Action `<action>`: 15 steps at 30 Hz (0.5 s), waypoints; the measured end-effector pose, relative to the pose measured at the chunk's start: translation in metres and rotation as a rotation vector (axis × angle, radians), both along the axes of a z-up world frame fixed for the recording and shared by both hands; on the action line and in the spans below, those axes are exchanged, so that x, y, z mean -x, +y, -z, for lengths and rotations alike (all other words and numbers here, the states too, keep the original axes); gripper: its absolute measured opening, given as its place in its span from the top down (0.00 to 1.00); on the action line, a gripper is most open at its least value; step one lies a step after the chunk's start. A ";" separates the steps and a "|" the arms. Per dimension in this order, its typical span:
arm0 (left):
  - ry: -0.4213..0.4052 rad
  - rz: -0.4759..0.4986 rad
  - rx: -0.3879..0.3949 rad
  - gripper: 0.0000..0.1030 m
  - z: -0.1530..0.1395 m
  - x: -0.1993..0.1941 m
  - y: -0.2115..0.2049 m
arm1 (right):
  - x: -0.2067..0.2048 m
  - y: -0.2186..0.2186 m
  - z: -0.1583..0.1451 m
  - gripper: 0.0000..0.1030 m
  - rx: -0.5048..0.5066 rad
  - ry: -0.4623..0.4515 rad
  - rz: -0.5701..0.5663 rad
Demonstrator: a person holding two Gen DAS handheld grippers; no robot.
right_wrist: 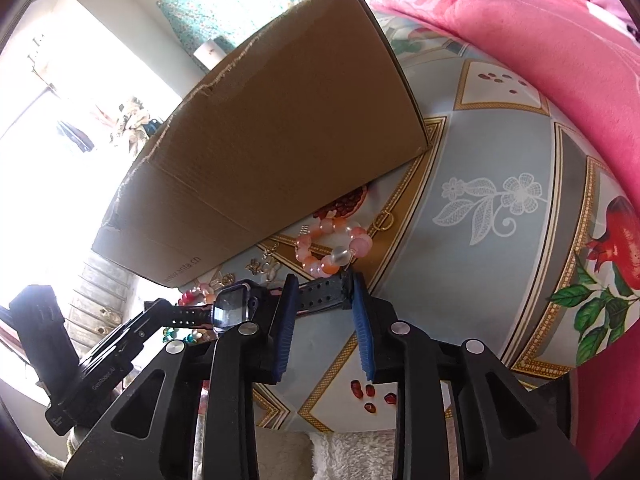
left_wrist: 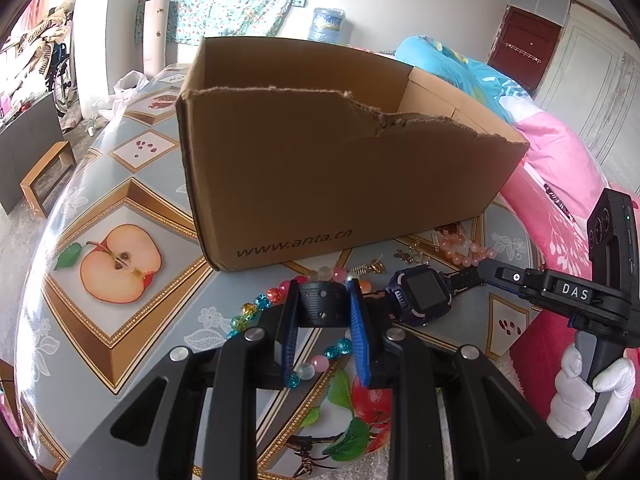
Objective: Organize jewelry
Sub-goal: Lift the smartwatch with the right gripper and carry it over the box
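A dark blue smartwatch (left_wrist: 420, 294) is held between both grippers just above the table. My left gripper (left_wrist: 323, 300) is shut on one black strap end. My right gripper (right_wrist: 322, 296) is shut on the other strap; it also shows in the left wrist view (left_wrist: 486, 270). The watch face shows in the right wrist view (right_wrist: 234, 312). A colourful bead bracelet (left_wrist: 260, 304) lies under the left gripper. A pink-orange bead bracelet (right_wrist: 334, 246) and gold earrings (left_wrist: 408, 256) lie by an open cardboard box (left_wrist: 332, 160).
The table has a fruit-patterned cloth (left_wrist: 120, 260). A pink blanket (right_wrist: 520, 40) lies along its far side. A small gold ring (right_wrist: 386, 220) lies near the box corner. A white-gloved hand (left_wrist: 580, 396) holds the right gripper.
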State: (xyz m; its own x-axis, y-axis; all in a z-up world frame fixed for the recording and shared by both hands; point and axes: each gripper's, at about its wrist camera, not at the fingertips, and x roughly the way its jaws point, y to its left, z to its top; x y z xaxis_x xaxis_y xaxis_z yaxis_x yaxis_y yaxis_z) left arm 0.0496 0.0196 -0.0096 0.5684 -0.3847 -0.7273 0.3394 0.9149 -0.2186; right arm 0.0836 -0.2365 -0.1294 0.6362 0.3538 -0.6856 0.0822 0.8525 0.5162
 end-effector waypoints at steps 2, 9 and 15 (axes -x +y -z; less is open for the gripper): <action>0.001 -0.001 0.003 0.78 0.000 0.000 0.000 | 0.013 0.004 -0.004 0.83 -0.001 -0.001 0.008; -0.002 0.013 0.012 0.78 -0.002 0.001 0.001 | 0.015 0.003 -0.020 0.96 0.023 -0.020 0.005; -0.019 0.042 0.009 0.78 -0.009 0.007 -0.005 | 0.023 0.005 -0.040 0.97 0.062 -0.047 -0.005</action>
State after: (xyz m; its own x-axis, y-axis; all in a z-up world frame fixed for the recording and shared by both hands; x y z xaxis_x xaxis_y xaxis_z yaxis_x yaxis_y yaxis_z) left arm 0.0425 0.0147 -0.0004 0.5652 -0.4148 -0.7131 0.3813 0.8979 -0.2200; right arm 0.0607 -0.2312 -0.0898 0.6670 0.3147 -0.6754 0.0551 0.8832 0.4658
